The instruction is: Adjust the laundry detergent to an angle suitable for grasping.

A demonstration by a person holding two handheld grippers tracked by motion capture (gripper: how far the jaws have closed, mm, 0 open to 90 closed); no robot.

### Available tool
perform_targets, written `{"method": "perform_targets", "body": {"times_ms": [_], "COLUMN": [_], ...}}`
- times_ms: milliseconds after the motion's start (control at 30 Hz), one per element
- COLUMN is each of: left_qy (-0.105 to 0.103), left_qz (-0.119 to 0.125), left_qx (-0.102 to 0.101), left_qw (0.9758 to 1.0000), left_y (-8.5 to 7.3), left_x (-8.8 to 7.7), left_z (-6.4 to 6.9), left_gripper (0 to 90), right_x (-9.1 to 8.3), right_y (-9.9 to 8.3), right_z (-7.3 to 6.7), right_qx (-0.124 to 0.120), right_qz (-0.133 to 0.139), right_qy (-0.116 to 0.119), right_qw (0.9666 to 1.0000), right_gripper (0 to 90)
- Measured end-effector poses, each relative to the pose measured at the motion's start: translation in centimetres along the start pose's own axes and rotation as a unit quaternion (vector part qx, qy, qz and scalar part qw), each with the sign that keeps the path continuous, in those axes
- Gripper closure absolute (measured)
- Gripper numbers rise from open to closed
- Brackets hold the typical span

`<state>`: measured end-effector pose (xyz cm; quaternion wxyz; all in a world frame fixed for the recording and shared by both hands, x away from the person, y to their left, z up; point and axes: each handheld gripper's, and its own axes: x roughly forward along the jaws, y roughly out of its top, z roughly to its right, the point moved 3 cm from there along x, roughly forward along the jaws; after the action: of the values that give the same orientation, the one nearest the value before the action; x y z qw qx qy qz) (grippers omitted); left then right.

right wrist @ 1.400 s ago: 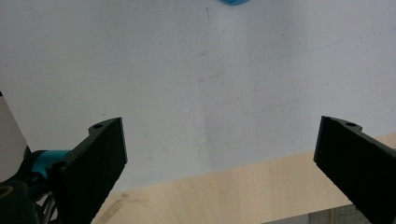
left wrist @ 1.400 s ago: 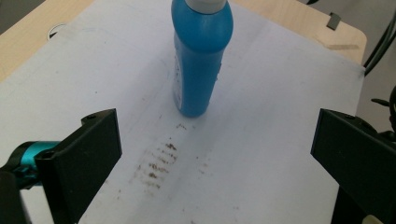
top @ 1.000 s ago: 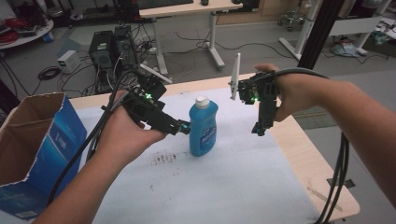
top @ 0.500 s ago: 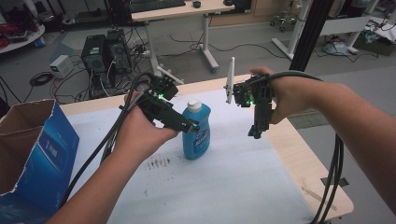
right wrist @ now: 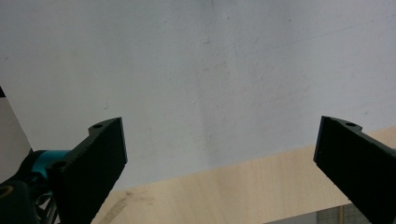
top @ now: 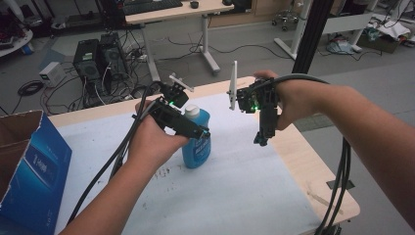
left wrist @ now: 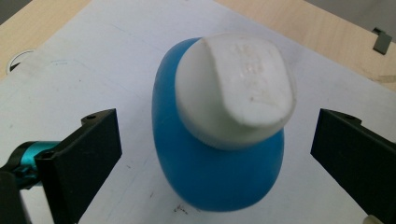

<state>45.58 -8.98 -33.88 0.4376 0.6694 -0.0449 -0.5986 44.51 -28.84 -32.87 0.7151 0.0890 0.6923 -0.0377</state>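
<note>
Up close, the white cap (left wrist: 236, 88) of the blue bottle (top: 197, 138) carries raised lettering, too blurred to read; the bottle's pale front label in the high view is also too small to make out. One bottle stands upright on the white sheet (top: 235, 186) covering the table (top: 320, 178), towards its far middle. The left gripper (top: 195, 131) hangs over it from the left, jaws spread wide with the bottle between them and clear gaps on both sides, so nothing is gripped. The right gripper (top: 261, 139) hovers well to the right of the bottle, pointing down near the sheet's right edge, jaws released and empty. One blue cardboard box (top: 34, 171) with white lettering I cannot read sits at the near left.
</note>
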Motion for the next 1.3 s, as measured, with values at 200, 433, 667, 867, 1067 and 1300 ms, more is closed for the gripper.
{"method": "perform_targets", "body": {"times_ms": [200, 433, 667, 867, 1067, 1300], "left_qy": [0.011, 0.026, 0.031, 0.028, 0.03, 0.029], "left_qz": [0.005, -0.009, -0.004, -0.013, -0.018, -0.02], "left_qx": [0.002, 0.006, 0.0, 0.013, 0.023, 0.022], "left_qw": [0.9999, 0.9996, 0.9995, 0.9994, 0.9991, 0.9991], "left_y": [0.4, 0.3, 0.3, 0.3, 0.5, 0.5], "left_x": [0.8, 1.9, 2.4, 3.0, 3.4, 3.4], "left_z": [0.3, -0.1, -0.6, -0.2, 0.1, 0.0], "left_gripper": [1.7, 1.7, 1.7, 2.2, 4.7, 7.7], "right_x": [0.0, 0.0, 0.0, 0.1, 0.2, 0.2], "right_y": [0.3, 0.2, 0.2, 0.4, 0.5, 0.4], "right_z": [0.0, 0.0, 0.0, 0.1, 0.2, 0.2], "right_qx": [0.0, 0.004, 0.003, 0.002, 0.001, -0.001], "right_qz": [-0.002, -0.001, -0.002, 0.0, -0.002, -0.002], "right_qy": [0.001, 0.002, 0.002, 0.002, 0.002, 0.002], "right_qw": [1.0, 1.0, 1.0, 1.0, 1.0, 1.0], "right_gripper": [1.8, 1.8, 1.8, 1.8, 1.8, 1.8]}}
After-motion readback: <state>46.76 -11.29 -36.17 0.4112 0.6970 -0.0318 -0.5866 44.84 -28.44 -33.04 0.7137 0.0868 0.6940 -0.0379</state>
